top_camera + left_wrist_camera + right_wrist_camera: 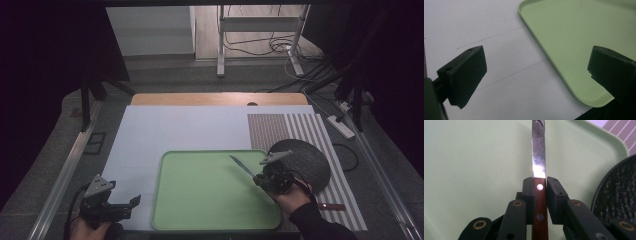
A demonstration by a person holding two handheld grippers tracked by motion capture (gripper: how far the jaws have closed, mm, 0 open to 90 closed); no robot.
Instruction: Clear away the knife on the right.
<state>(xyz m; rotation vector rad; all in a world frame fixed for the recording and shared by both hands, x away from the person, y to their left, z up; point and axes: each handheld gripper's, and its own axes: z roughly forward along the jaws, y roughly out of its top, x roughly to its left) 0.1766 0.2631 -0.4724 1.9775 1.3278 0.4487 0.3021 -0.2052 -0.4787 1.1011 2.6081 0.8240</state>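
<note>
A steak knife with a brown riveted wooden handle [539, 205] and a steel blade [538, 150] is held over the pale green tray [474, 170]. My right gripper [539, 187] is shut on the handle just behind the blade. In the high view, this gripper [258, 178] is at the tray's right edge and the blade [241, 166] points up and left over the tray [200, 200]. My left gripper [133, 202] rests open over the white sheet, left of the tray's near-left corner. Its two jaws stand wide apart with nothing between them [536, 72].
A dark round woven mat [306, 160] lies right of the tray on a striped placemat [300, 127]. A second brown-handled utensil [332, 206] lies on the stripes by the right sleeve. A white sheet [175, 130] covers the table beyond the tray.
</note>
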